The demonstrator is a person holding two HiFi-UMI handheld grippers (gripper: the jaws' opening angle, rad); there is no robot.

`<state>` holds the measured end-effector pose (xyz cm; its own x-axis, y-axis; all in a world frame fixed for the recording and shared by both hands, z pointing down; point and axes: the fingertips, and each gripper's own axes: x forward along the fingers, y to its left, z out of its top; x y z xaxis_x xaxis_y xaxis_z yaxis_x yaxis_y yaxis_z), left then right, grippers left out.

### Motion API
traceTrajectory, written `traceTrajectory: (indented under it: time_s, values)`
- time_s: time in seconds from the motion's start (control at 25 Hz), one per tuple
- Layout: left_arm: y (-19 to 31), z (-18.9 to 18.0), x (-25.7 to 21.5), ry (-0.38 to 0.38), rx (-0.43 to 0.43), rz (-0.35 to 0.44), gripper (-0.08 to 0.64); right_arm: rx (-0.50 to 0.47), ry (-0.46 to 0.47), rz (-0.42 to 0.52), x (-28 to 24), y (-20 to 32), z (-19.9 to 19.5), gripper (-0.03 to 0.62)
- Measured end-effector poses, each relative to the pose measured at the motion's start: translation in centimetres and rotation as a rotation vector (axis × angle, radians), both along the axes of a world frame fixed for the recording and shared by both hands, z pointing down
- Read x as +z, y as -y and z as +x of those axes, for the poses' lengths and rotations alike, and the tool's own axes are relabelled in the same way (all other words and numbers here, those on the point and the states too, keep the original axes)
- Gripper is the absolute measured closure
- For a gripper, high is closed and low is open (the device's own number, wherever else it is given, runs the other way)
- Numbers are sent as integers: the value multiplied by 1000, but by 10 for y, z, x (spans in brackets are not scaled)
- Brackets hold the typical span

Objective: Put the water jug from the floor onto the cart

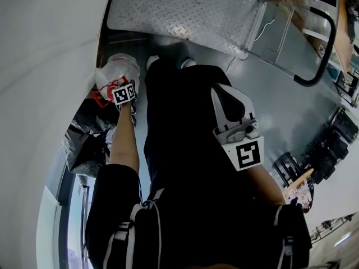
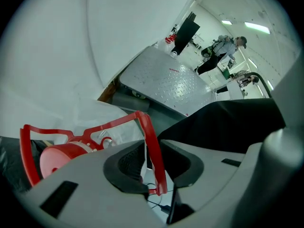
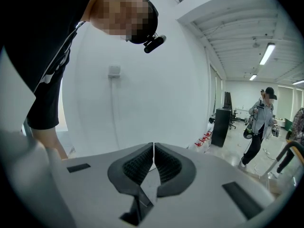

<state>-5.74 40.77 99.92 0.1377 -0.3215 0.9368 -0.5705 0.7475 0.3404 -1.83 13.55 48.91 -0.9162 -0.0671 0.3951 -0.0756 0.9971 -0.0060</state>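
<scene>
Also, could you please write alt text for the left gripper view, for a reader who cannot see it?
The left gripper's dark pads sit either side of the thin red handle of a red-capped water jug, with a sliver of gap at one pad. Beyond lie the cart's diamond-plate deck and a white wall.

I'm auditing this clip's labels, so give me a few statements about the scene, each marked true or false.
1. The water jug's red handle stands between the left gripper's jaws. True.
2. The right gripper holds something. False: its jaws are together with nothing between them.
3. The cart has a diamond-plate deck. True.
4. The water jug sits on the cart. False: it is down on the floor, by the white wall.
</scene>
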Motion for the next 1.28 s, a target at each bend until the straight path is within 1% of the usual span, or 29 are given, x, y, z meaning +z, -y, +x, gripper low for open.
traceTrajectory:
  time_s: [0.04,0.08,0.28,0.52,0.6,0.8,0.92,1.0,1.08,1.12,1.16,1.2,1.28]
  values:
    - [-1,0,-1,3,10,-8,476,2,0,1,-1,1,0,572]
    - [-2,0,-2,6,10,-12,497,4,-1,2,-2,1,1,573]
    - [-10,-2,-11,-17,-96,-7,512,13,-5,-9,-5,2,2,572]
    - [-24,-1,-23,-51,-101,-43,513,-2,11,-14,-14,-4,-3,573]
    - [-26,-3,-28,-62,-105,-41,513,-9,20,-14,-14,-7,-7,572]
    - [-21,-11,-55,-67,-84,-7,512,18,14,-54,-13,-2,-18,572]
    - [-7,-17,-77,-67,-91,50,512,42,25,-55,-22,3,-27,572]
    - [3,-16,-96,-78,-92,89,512,52,55,-80,-34,2,-33,572]
    - [14,-6,-117,-96,-70,126,512,45,104,-130,-50,-2,-35,572]
    - [20,2,-127,-103,-51,140,512,37,124,-139,-58,-5,-35,572]
    - [26,9,-135,-106,-31,149,512,29,136,-127,-66,-7,-35,572]
    - [31,15,-144,-103,-8,153,512,21,142,-95,-74,-8,-35,572]
    - [42,19,-158,-84,45,157,512,6,139,-11,-85,-13,-35,573]
